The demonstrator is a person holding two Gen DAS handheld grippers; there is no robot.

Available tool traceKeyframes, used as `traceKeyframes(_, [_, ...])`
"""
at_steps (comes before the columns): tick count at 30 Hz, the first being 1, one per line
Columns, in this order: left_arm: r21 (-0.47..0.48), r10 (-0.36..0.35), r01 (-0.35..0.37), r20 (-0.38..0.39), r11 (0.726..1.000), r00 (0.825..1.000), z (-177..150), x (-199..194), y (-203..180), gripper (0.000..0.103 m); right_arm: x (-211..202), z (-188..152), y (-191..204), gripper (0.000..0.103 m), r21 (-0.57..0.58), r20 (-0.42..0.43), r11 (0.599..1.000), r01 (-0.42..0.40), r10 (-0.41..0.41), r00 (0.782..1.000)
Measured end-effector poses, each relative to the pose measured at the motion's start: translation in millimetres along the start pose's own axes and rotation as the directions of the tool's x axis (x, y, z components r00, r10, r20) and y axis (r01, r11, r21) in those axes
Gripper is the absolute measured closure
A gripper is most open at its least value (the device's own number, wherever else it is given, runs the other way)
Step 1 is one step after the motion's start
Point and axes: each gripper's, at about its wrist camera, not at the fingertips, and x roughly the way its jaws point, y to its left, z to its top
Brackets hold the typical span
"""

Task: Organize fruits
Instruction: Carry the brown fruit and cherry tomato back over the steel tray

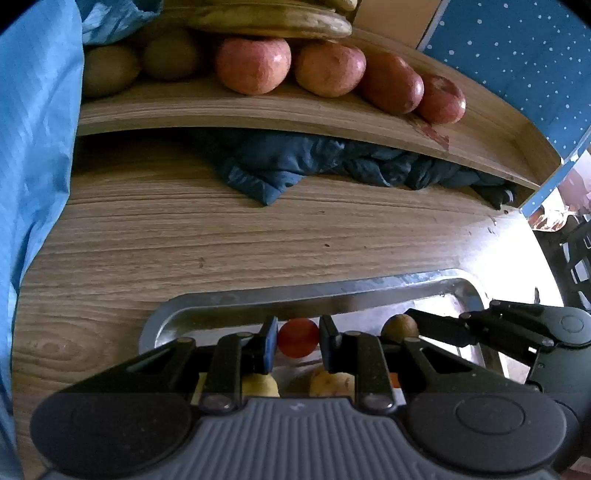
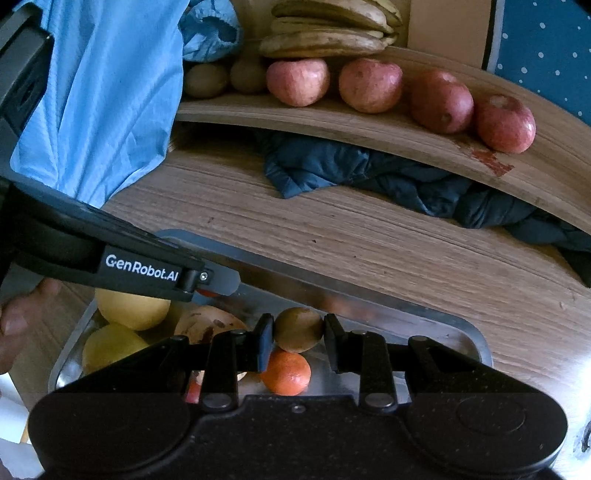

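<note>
— Nearest the lens on the right side, what is between those black fingers?

— Right gripper [image 2: 298, 341] has a kiwi [image 2: 298, 329] between its pads, brown-green and dull-skinned, the pads touching it on both sides. It looks clamped on the fruit, just above the metal tray [image 2: 458, 328].

— And under it?

— An orange tangerine [image 2: 287, 373] lies in the tray right below the kiwi. To the left sit two yellow pears [image 2: 131, 308] and a brown-blotched fruit [image 2: 208, 325], partly hidden by the gripper.

— What about the other claw?

— Left gripper [image 1: 297, 345] is low over the same tray [image 1: 295, 295], its fingers apart with a small red-orange fruit [image 1: 297, 338] seen in the gap beyond them. I cannot tell whether the pads touch it; there seems to be a sliver of space on each side.

— Where are the sorted fruits?

— On the wooden shelf [image 2: 369, 125] at the back: four red apples [image 2: 370, 85] in a row, blotchy pink-red skins, two more kiwis [image 2: 206, 79] to their left, and bananas [image 2: 328, 33] with browned peel stacked behind. A dark blue cloth [image 2: 369, 173] is bunched under the shelf on the wooden table [image 2: 369, 243].
</note>
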Motion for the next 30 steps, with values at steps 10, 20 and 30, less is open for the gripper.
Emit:
traceKeyframes(10, [-0.013, 0.017, -0.017, 0.004, 1.000, 1.000, -0.5, -1.8, 0.7, 0.077, 5.7, 1.5, 4.3, 0.072, 0.000, -0.003, 1.000, -0.006, 0.006, 1.000])
traceKeyframes(20, [-0.028, 0.037, -0.037, 0.009, 0.999, 0.999, -1.2, -4.7, 3.6, 0.077, 11.9, 4.4, 6.1, 0.072, 0.011, -0.006, 1.000, -0.013, 0.013, 1.000])
traceKeyframes(30, [-0.050, 0.047, -0.047, 0.010, 0.998, 0.999, -0.2, -4.7, 6.3, 0.077, 14.2, 5.1, 5.7, 0.072, 0.022, -0.017, 1.000, -0.014, 0.015, 1.000])
